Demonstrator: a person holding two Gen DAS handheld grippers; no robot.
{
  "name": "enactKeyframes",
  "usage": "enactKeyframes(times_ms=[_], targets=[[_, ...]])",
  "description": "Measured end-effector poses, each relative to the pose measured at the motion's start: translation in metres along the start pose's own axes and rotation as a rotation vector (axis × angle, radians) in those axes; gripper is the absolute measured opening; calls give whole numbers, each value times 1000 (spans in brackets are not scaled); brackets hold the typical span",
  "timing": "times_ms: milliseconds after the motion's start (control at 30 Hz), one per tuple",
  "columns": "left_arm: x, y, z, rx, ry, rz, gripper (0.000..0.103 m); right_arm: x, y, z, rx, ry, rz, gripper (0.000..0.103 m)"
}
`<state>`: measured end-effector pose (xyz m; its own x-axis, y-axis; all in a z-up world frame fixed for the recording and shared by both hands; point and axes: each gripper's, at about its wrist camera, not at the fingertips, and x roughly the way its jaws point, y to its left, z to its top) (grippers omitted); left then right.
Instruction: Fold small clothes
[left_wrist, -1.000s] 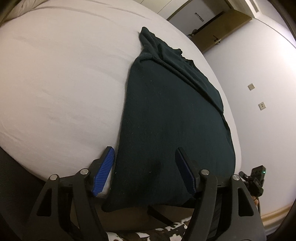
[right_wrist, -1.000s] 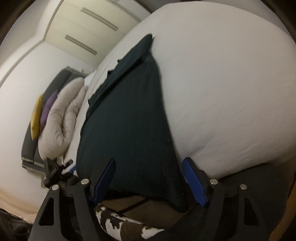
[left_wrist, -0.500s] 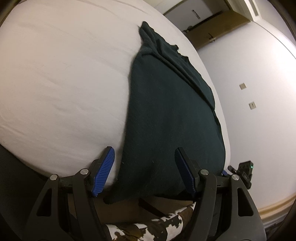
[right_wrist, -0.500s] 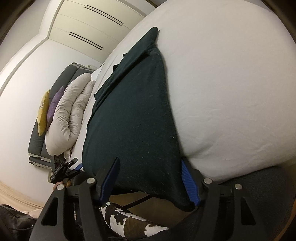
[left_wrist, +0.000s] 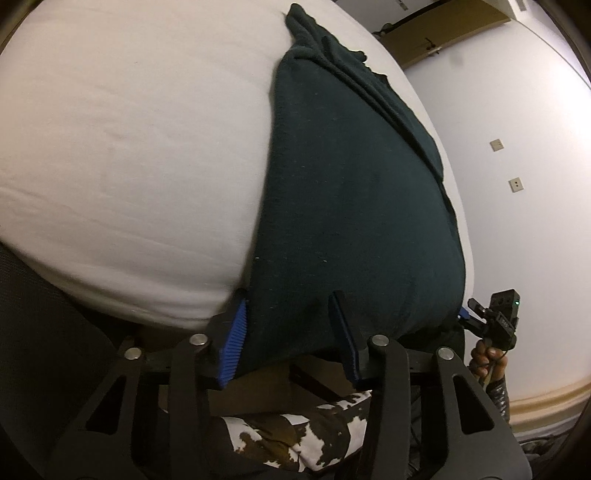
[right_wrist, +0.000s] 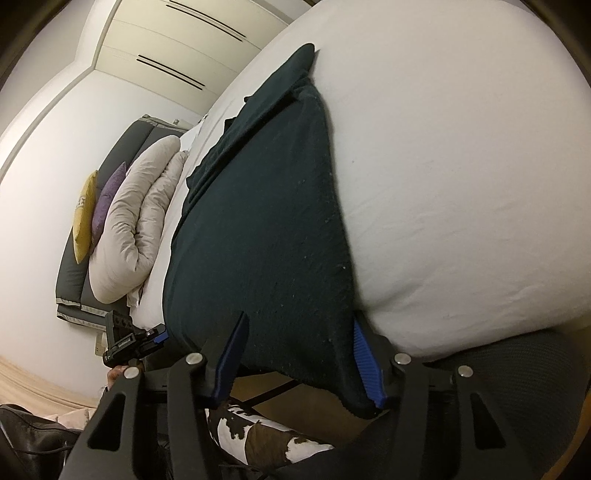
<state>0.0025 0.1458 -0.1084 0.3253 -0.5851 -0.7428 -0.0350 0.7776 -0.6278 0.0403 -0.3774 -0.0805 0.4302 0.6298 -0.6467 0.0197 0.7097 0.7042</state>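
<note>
A dark green garment (left_wrist: 354, 192) lies lengthwise on the white bed (left_wrist: 129, 147), its near hem hanging over the bed's front edge. My left gripper (left_wrist: 288, 306) is open, its blue-padded fingers straddling the hem's left corner. In the right wrist view the same garment (right_wrist: 266, 229) runs away from me on the bed (right_wrist: 461, 184). My right gripper (right_wrist: 299, 325) is open, its fingers on either side of the hem's right corner. Whether the pads touch the cloth is unclear.
A rolled beige duvet (right_wrist: 136, 229) with yellow and purple cushions lies at the headboard end. A wall with sockets (left_wrist: 515, 184) and a wooden door stand beyond the bed. A cow-print cloth (left_wrist: 306, 439) lies below the grippers.
Both grippers have moved forward to the bed's front edge, so the garment's hem corners now sit between their fingers. Both stay open.
</note>
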Motion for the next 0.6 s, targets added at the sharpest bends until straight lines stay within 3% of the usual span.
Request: enactKeyframes(times_ms=[67,167,233,300,367,400,600], targets=[[1,4,0,-16,2,9,33,1,2,-1,-2,12,-12,56],[1,4,0,-26,-1,8,33,2,3,-1,-6,22,-22,54],[2,1,-1,-20,-3,18,33,4,3,-1,-8,29,-39,46],[3,-1,-1,-12,-10,43,22,5,2,-1,-6,36,-71,22],[1,4,-2,-23,-12,52,12,5,-1,-2,4,39,-90,12],[1,5,-2,-30,-14,47,8,3,-1,-3,5,37,-88,10],[2,1,-4,-9,-16,42,5,-3,5,-5,-3,26,-85,9]])
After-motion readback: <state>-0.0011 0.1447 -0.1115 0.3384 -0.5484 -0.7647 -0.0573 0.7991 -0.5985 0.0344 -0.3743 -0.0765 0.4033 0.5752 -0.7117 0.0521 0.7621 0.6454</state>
